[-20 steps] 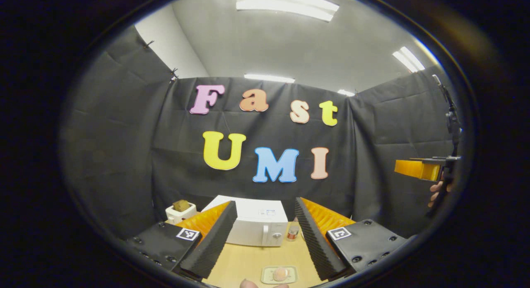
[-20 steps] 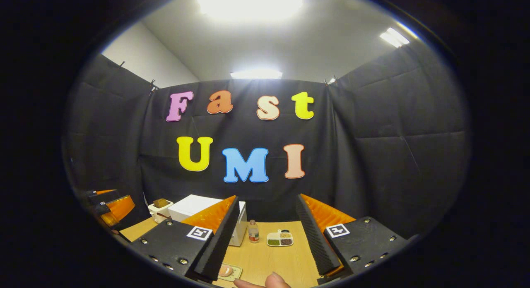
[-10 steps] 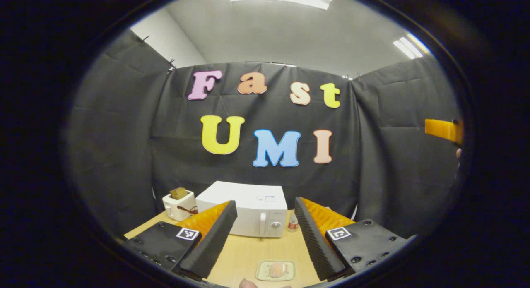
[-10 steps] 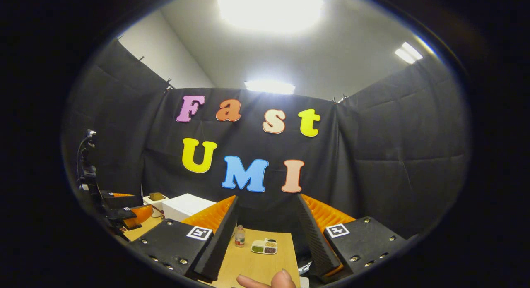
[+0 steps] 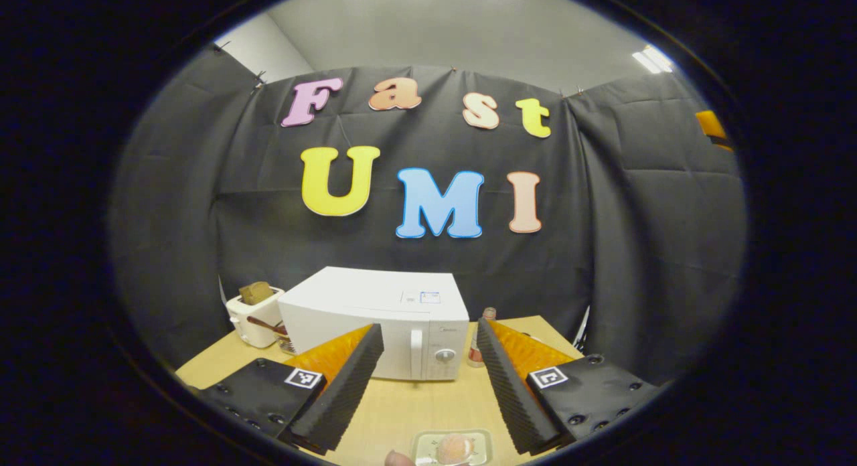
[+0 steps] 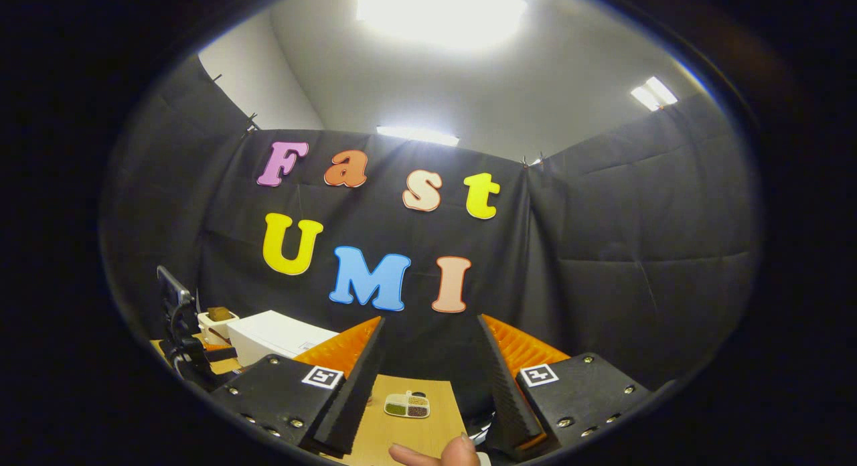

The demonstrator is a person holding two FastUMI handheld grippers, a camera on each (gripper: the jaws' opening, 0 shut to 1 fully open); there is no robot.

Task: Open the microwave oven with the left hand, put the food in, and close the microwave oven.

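A white microwave oven (image 5: 375,322) stands at the back of the wooden table (image 5: 415,406) with its door shut; its handle and dial are on the right of the front. In the left gripper view a pale plate (image 5: 479,442) bearing a round piece of food (image 5: 454,447) lies near the front edge. My left gripper (image 5: 423,385) is open above the table, in front of the microwave and apart from it. In the right gripper view my right gripper (image 6: 426,385) is open, high over the table's right part, and the microwave (image 6: 271,332) sits far to the left.
A white toaster (image 5: 251,315) holding bread stands left of the microwave, and a small bottle (image 5: 477,342) stands to its right. A small divided dish (image 6: 406,406) of grains lies on the table. A fingertip (image 6: 458,449) shows at the bottom.
My left gripper has moved lower and closer to the microwave, which looks larger. The right gripper has swung to the right, so the microwave slid left and the bottle left its view.
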